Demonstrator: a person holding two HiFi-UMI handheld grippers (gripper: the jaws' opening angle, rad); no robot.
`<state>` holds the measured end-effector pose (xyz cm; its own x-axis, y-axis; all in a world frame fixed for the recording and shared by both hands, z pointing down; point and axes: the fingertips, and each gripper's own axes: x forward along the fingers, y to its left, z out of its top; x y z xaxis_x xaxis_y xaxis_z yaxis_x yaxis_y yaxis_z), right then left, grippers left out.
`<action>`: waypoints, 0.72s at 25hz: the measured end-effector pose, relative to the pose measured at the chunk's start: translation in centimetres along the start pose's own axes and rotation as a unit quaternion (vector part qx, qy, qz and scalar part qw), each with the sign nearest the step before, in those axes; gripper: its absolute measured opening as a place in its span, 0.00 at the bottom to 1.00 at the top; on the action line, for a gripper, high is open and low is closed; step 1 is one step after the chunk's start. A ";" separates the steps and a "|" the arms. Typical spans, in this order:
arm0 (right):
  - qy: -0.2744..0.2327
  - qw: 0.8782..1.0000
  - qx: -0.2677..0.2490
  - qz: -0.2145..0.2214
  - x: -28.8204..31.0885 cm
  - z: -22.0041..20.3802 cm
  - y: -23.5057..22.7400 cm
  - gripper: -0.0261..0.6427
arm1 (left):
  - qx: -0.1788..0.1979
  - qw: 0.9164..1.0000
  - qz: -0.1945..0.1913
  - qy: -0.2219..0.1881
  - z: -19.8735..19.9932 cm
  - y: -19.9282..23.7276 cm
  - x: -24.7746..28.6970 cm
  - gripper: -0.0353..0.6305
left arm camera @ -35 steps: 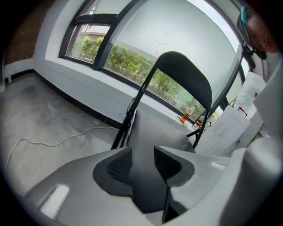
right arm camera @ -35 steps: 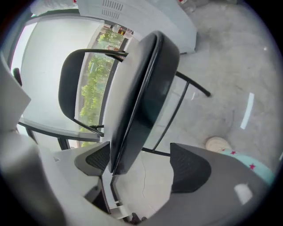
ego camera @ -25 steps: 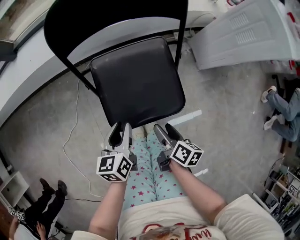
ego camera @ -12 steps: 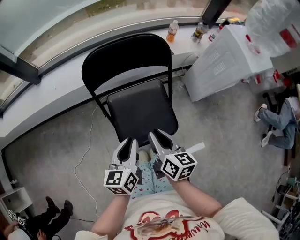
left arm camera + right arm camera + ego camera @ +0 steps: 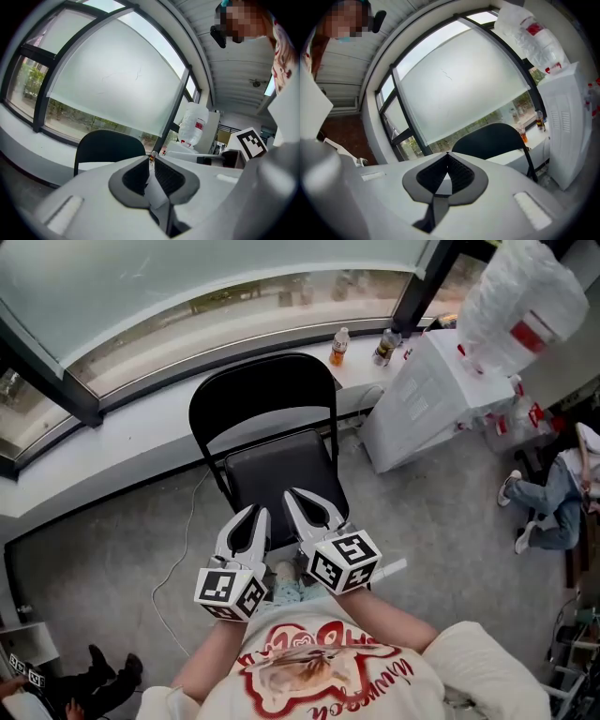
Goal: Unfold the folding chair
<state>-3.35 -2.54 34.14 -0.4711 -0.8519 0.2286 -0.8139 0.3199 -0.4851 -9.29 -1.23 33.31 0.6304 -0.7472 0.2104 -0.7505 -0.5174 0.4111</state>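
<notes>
Plainly, both pairs of jaws are pressed together on nothing. The left gripper (image 5: 151, 159) shows its ribbed dark pads meeting at the tips. The right gripper (image 5: 447, 154) has just been closing, with no thing between its pads, and its tips now meet too.

In the head view the left gripper (image 5: 251, 519) and the right gripper (image 5: 298, 502) are held side by side, apart from each other and pointing forward. The folding chair (image 5: 281, 474) lies straight ahead of them and lower. The front edge of its seat runs crosswise just beyond the tips, touching neither. The right gripper reaches slightly further toward it, though both are about equally near.

The chair stands open on the grey concrete floor (image 5: 131, 521). Its seat is level, a black padded square with rounded corners and a faint sheen. Its backrest (image 5: 492, 140) is upright, a smooth black rounded panel on thin black metal tubes. By this look the unfolding is already done.

Behind the chair runs a white window ledge (image 5: 141, 427) carrying two small bottles (image 5: 339, 345). To its right stands a white water dispenser (image 5: 422, 399) topped by a clear plastic jug.
</notes>
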 end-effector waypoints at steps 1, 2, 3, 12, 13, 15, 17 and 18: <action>-0.006 1.000 -0.014 0.009 0.0 0.8 0.8 0.07 | 0.005 1.000 0.000 -0.001 0.6 0.0 -0.2 0.11; -0.010 0.999 -0.028 0.018 0.1 1.5 1.6 0.07 | 0.008 1.000 0.000 -0.001 1.0 0.0 -0.4 0.07; -0.015 0.999 -0.040 0.025 0.1 2.2 2.3 0.07 | 0.010 1.000 0.000 -0.001 1.4 0.0 -0.6 0.06; -0.030 0.994 -0.082 0.061 0.7 3.6 5.8 0.07 | 0.041 0.999 -0.004 -0.029 4.9 0.4 -1.7 0.05; -0.032 0.994 -0.082 0.064 0.8 3.6 6.0 0.07 | 0.042 0.999 -0.004 -0.030 5.1 0.5 -1.8 0.06; -0.035 0.994 -0.082 0.067 0.5 3.3 6.3 0.07 | 0.041 0.999 -0.006 -0.031 5.0 0.4 -2.1 0.05; -0.035 0.994 -0.080 0.067 0.1 2.6 6.2 0.07 | 0.031 0.999 -0.009 -0.029 4.5 0.3 -2.3 0.05; -0.032 0.994 -0.081 0.067 0.0 2.3 6.2 0.07 | 0.025 0.999 -0.011 -0.027 4.2 0.3 -2.3 0.05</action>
<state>-7.59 -1.50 29.23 -0.5606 -0.8202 0.1141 -0.7916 0.4903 -0.3647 -11.75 -1.42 29.18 0.6363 -0.7560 0.1536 -0.7464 -0.5530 0.3702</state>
